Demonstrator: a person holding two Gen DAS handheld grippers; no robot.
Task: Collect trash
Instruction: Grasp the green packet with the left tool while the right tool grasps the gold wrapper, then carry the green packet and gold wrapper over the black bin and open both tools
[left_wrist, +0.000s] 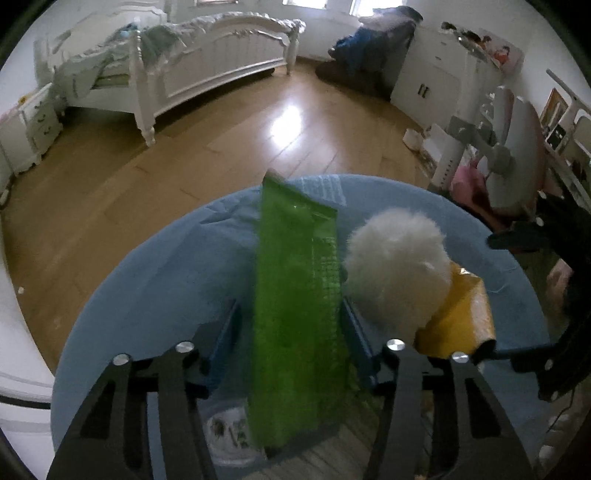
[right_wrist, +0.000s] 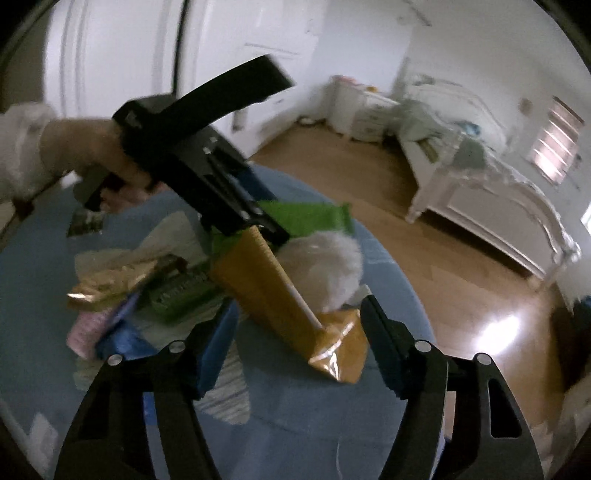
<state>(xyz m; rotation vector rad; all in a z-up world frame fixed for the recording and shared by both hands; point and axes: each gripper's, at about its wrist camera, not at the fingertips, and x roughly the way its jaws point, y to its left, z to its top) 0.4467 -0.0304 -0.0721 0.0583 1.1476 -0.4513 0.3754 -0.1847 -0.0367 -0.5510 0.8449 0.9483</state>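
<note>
A long green wrapper (left_wrist: 295, 314) lies on the round blue table (left_wrist: 147, 295) between the open jaws of my left gripper (left_wrist: 290, 325). A white fluffy ball (left_wrist: 399, 273) sits to its right, against a yellow wrapper (left_wrist: 461, 317). In the right wrist view the yellow wrapper (right_wrist: 280, 295) lies between the open jaws of my right gripper (right_wrist: 299, 325), with the fluffy ball (right_wrist: 328, 266) behind it. The left gripper body (right_wrist: 207, 166) reaches in over the green wrapper (right_wrist: 310, 218). More wrappers, gold (right_wrist: 110, 280) and pink (right_wrist: 88, 328), lie at the left.
The table edge (right_wrist: 406, 295) drops to a wooden floor (left_wrist: 184, 155). A white bed (left_wrist: 207, 62) stands beyond, a white cabinet (left_wrist: 436, 74) and a chair (left_wrist: 506, 147) at the right. A white wardrobe (right_wrist: 147, 55) is behind the table.
</note>
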